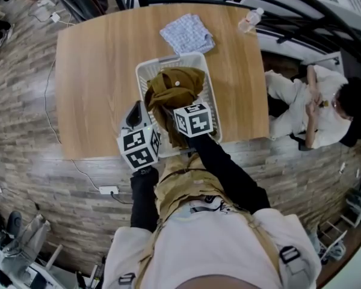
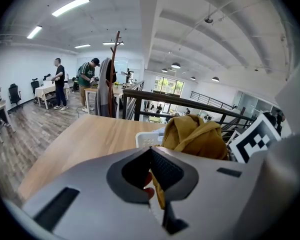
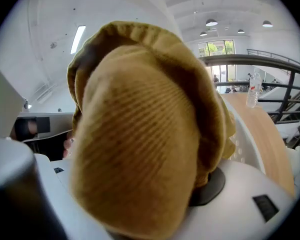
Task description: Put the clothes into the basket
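Garment (image 1: 175, 88): a mustard-brown corduroy piece, heaped inside the basket. Its long axis runs along the basket's length, straight ahead of both sets of jaws. The wide bulk lies at the far end and a narrower dark fold trails back toward the jaws.
Table (image 1: 90, 83): a wooden top under and ahead of both grippers.
Seated person (image 1: 313, 104): in pale clothes, off to the right of the right jaws, past the table's edge.
Basket (image 1: 186, 57): white and perforated, directly in front of the jaws, lengthwise away from them.
Right arm (image 1: 228, 173): a black sleeve, stretched forward on a diagonal over the table's near edge.
Left arm (image 1: 144, 197): a black sleeve, reaching straight forward, close beside the right arm.
Right gripper (image 1: 189, 120): the jaws are clamped on a thick bunch of the garment, which fills its own view and drapes over them.
Left gripper (image 2: 150, 151): at the basket's near left corner. The jaw tips are pressed together, with a strip of the garment showing in the slit between them.
Checked cloth (image 1: 188, 34): blue and white, flat on the table beyond the basket's far end.
Bottle (image 1: 250, 20): clear plastic, far ahead and to the right of the jaws, near the table corner.
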A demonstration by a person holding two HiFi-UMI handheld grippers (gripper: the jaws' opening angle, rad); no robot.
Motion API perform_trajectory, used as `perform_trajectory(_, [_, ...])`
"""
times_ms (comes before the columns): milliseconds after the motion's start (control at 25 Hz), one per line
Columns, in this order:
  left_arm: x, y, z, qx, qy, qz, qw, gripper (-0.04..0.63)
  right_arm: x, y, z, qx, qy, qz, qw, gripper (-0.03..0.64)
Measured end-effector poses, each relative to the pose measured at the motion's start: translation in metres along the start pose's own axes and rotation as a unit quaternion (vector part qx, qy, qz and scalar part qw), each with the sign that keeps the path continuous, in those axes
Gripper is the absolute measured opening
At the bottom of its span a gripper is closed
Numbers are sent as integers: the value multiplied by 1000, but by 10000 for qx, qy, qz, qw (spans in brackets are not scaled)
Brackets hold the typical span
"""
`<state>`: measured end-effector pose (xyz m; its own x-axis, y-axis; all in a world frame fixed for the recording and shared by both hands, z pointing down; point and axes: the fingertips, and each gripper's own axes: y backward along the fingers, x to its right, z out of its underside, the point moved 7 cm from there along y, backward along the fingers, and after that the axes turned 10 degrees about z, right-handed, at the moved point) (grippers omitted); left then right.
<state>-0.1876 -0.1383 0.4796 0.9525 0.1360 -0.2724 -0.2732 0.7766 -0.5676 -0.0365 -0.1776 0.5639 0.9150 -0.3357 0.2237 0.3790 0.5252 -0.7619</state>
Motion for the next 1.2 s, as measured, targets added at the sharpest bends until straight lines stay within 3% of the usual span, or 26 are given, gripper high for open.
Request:
perform_trajectory(680, [-7, -8, 9, -258, 30, -15, 9997, 2, 30, -89, 41, -1457, 40, 481, 9881, 356])
perform_trajectory(1200, [-21, -2, 11, -317, 53, -136, 9994, 2, 31, -128, 69, -1950, 225, 527, 9791, 356])
